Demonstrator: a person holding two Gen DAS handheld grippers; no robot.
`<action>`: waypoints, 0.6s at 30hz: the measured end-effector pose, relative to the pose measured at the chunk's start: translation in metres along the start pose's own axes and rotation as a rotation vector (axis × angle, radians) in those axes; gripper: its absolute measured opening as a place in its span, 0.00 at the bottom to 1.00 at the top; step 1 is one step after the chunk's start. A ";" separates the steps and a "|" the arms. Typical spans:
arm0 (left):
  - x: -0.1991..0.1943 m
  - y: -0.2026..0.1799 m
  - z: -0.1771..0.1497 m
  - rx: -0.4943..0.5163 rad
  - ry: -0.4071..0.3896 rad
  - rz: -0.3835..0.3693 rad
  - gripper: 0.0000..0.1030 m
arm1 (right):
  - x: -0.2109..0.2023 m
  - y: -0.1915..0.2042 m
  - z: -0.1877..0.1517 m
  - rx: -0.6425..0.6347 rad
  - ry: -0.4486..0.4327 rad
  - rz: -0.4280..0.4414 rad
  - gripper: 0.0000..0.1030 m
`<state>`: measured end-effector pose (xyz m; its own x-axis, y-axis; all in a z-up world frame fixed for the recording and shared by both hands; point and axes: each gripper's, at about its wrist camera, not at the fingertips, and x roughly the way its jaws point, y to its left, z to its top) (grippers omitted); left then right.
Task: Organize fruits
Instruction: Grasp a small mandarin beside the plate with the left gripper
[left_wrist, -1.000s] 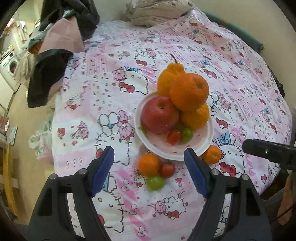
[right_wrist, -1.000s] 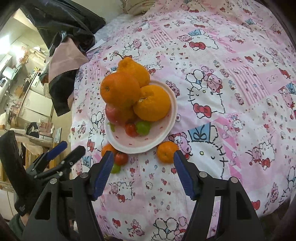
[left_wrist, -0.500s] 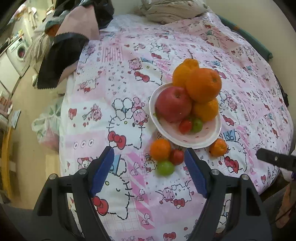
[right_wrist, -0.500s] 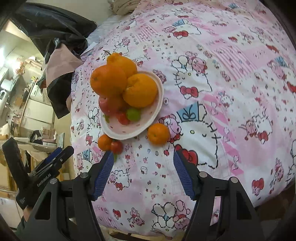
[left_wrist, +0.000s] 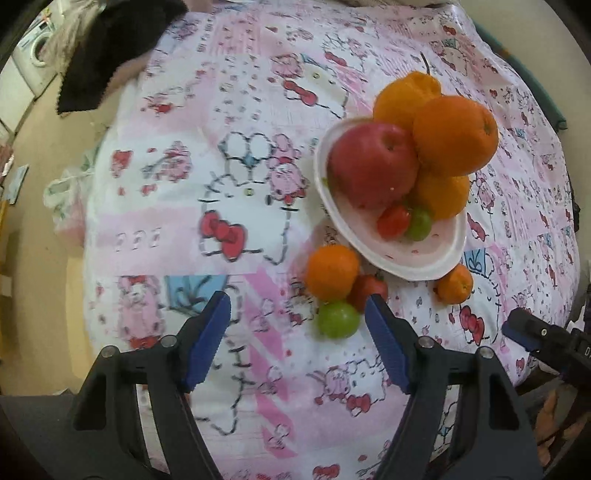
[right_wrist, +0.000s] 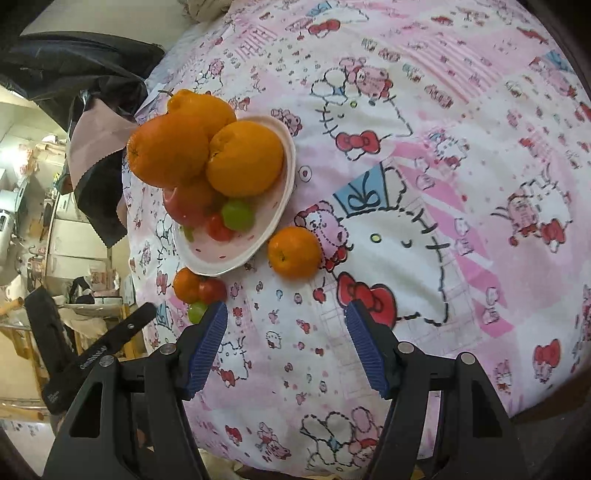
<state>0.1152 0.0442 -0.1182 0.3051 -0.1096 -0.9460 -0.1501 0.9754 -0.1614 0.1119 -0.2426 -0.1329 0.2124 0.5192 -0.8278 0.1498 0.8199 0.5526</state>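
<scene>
A white plate (left_wrist: 399, 264) (right_wrist: 258, 240) on the pink cartoon tablecloth carries a red apple (left_wrist: 373, 164), big oranges (left_wrist: 454, 134) (right_wrist: 243, 158), a small red tomato (left_wrist: 393, 221) and a green fruit (left_wrist: 419, 223). Off the plate lie a mandarin (left_wrist: 332, 271), a red tomato (left_wrist: 369, 288) and a green fruit (left_wrist: 338, 319), close together. Another mandarin (right_wrist: 294, 252) (left_wrist: 454, 284) lies alone. My left gripper (left_wrist: 297, 325) hovers just before the green fruit, jaws closing, nothing between them. My right gripper (right_wrist: 286, 332) hangs open and empty, short of the lone mandarin.
Dark and pink cloths (left_wrist: 107, 62) hang off the table's far left. Folded fabric (right_wrist: 207, 9) lies at the far edge. The tablecloth (right_wrist: 443, 184) right of the plate holds nothing. The table edge drops to the floor (left_wrist: 33, 184) on the left.
Both grippers have come down and closer to the table, so the fruit looms larger. The left view slid so the plate now sits right of centre. No fruit has moved.
</scene>
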 end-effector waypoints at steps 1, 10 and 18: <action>0.006 -0.005 0.002 0.018 0.007 0.001 0.70 | 0.002 0.000 0.001 0.003 0.003 0.003 0.68; 0.043 -0.012 0.018 0.038 0.069 -0.047 0.44 | 0.008 -0.010 0.007 0.035 0.017 -0.007 0.68; 0.042 -0.018 0.018 0.041 0.076 -0.092 0.27 | 0.004 -0.003 0.007 0.005 0.007 -0.012 0.68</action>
<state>0.1479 0.0258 -0.1499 0.2439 -0.2119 -0.9464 -0.0855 0.9673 -0.2386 0.1195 -0.2445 -0.1373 0.2042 0.5109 -0.8350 0.1566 0.8250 0.5431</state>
